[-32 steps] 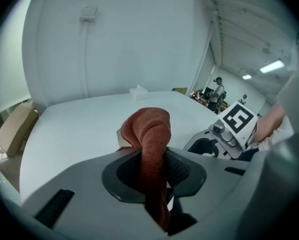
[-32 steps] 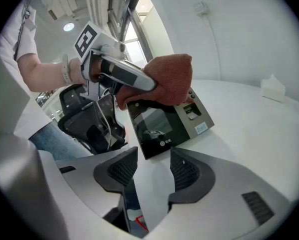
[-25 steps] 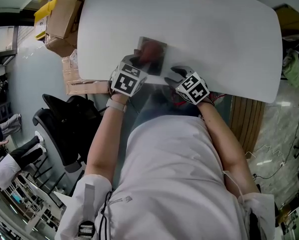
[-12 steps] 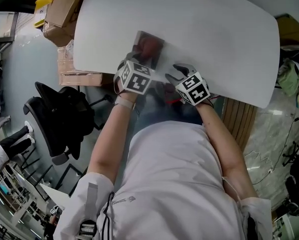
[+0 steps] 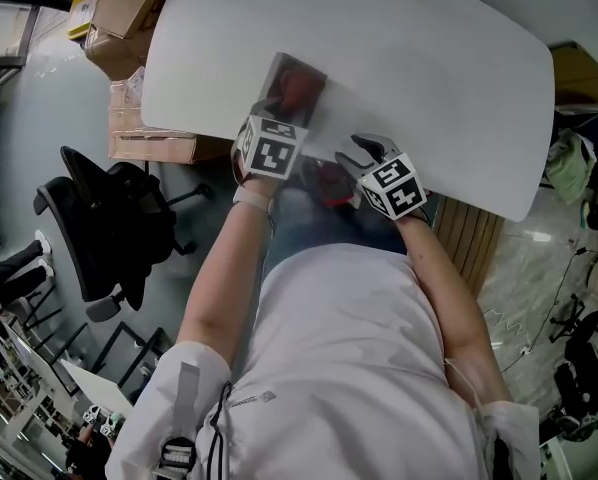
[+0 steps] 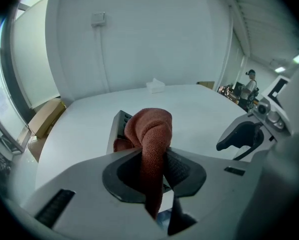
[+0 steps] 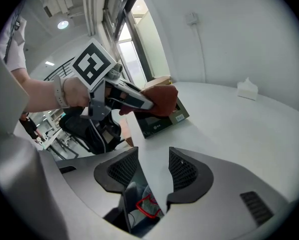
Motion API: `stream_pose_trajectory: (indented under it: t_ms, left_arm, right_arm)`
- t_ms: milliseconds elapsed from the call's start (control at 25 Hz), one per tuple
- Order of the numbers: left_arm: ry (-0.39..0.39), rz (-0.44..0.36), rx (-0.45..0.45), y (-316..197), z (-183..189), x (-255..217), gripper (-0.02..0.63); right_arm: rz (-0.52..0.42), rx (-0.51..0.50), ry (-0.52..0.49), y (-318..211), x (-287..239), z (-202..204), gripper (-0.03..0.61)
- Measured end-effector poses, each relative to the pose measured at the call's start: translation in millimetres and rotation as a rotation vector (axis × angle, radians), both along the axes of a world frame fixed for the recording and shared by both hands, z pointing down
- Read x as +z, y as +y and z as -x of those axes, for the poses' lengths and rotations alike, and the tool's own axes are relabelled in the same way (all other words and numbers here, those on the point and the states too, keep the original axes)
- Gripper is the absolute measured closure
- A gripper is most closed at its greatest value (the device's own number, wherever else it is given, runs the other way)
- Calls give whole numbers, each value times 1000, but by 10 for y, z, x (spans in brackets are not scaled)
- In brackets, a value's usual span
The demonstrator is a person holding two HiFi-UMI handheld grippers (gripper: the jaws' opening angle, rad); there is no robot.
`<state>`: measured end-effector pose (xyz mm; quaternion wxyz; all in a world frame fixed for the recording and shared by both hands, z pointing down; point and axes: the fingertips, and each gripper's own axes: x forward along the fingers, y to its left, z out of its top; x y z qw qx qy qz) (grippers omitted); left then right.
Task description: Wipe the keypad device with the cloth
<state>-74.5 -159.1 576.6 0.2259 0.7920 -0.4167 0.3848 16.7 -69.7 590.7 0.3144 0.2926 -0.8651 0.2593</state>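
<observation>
Nearest, head view: white-shirted torso and two bare forearms [image 5: 224, 268], reaching out to the near edge of a white rounded worktop [image 5: 429, 78].

Left tongs [image 5: 284, 118]: clamped shut on a rust-red terry cloth [image 5: 297, 90]. In the left gripper view [image 6: 152, 174], pinches the cloth [image 6: 149, 134] between both pads, with one tail hanging below and the bunched end rising and folding forward past the tips. Carries a black-and-white marker cube [image 5: 271, 150] on the back.

Right tongs [image 5: 364, 151]: jaws apart, gripping nothing. In the right gripper view [image 7: 152, 171], only the worktop [image 7: 229, 124] edge in the gap, something red and unclear below it. Sits just right of the left tongs [image 7: 124, 96], apart from them and off the device.

Just beyond the tips: dark flat rectangular keypad device [image 5: 279, 73], lying flat on the worktop's near left part, close to the edge. Bunched cloth [image 7: 162, 100] over the device's [image 7: 162, 121] near end, apparently touching the top face; contact not certain. Row of keys visible at the device's left side [image 6: 120, 121] in the left gripper view, rest covered by cloth.

Farther out: small white box [image 6: 155, 85] alone near the worktop's [image 6: 199, 109] far edge, well apart from the device.

Off the worktop, left side: brown cardboard boxes [image 5: 129, 8] stacked on the floor; black office chair [image 5: 109, 228] nearer in.
</observation>
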Motion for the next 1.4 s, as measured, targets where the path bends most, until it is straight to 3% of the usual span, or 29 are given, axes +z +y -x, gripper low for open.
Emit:
stream_pose_trajectory:
  t_ms: [320, 400, 560, 680, 1080, 1240, 1400]
  left_arm:
    - [24, 32, -47, 96, 26, -5, 523]
    - [44, 19, -122, 84, 69, -22, 523]
    - [235, 70, -359, 83, 85, -23, 523]
    - [324, 90, -475, 63, 98, 16, 523]
    - [456, 177, -509, 135, -136, 277, 525]
    - [556, 242, -545, 194, -196, 428, 525]
    - [635, 231, -563, 173, -149, 284, 525]
  right_arm:
    - [-2, 9, 8, 53, -5, -75, 385]
    - [-4, 12, 9, 50, -8, -86, 385]
    - [-9, 16, 7, 57, -27, -90, 385]
    - [-11, 18, 5, 52, -31, -86, 385]
    - [3, 35, 21, 94, -13, -237, 385]
    - [6, 35, 28, 84, 6, -259, 385]
    - [10, 36, 30, 79, 11, -295, 385]
